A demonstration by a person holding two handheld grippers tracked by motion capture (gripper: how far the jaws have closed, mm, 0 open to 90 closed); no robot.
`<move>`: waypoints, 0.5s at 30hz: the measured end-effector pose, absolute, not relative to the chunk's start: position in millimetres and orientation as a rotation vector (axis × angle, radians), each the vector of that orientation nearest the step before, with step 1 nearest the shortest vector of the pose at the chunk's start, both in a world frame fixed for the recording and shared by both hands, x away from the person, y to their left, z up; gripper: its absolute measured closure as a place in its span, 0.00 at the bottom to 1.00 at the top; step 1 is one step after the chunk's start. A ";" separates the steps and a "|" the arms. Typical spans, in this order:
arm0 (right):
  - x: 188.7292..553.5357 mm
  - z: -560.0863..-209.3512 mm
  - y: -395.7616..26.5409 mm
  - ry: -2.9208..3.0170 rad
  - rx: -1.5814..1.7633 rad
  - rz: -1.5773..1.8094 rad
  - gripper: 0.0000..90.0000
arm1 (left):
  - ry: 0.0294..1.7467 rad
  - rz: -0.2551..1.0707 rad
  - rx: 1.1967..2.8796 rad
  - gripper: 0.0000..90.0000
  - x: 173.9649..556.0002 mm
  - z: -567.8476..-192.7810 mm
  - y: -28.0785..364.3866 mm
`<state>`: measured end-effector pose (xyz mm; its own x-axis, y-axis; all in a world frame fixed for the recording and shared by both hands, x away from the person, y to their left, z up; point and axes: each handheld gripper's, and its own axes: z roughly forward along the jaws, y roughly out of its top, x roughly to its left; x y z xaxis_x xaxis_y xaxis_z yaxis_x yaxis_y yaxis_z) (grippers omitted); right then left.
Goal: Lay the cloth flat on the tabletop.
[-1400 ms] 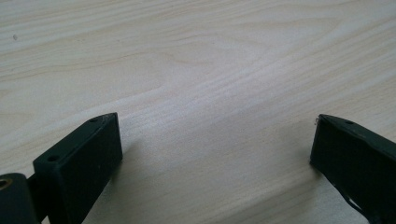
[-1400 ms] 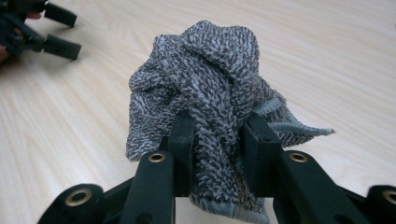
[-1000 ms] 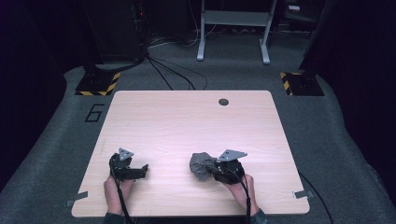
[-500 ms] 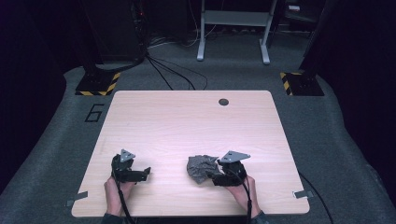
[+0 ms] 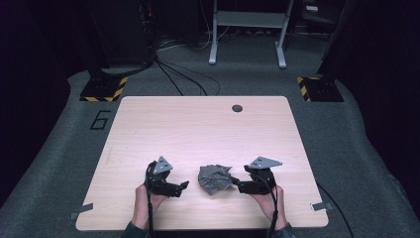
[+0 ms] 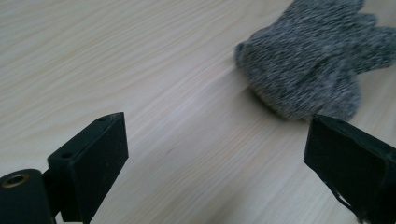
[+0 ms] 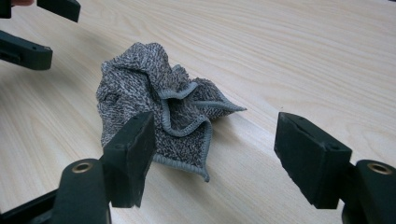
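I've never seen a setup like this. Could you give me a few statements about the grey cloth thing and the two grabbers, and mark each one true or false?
1. The glove lies on the table between the two grippers. True.
2. The right gripper is clamped on the glove. False: its fingers are open.
3. The left gripper is open. True.
4. The glove is spread flat. False: it is crumpled.
5. A dark round hole sits near the table's far edge. True.

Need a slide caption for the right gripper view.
Open right gripper facing a crumpled grey knit glove lying on the wooden table.
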<state>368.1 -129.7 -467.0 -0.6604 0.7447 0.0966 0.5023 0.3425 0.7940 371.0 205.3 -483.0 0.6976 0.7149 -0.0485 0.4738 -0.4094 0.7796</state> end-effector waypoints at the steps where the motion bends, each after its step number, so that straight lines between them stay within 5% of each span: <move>1: 368.6 -467.5 -130.0 2.325 1.122 1.230 0.33 | 0.888 0.372 2.084 0.09 371.3 -481.9 199.9; 15: 386.6 -472.1 -126.7 2.325 1.172 1.237 0.47 | 0.707 0.328 2.122 0.24 375.2 -460.7 141.4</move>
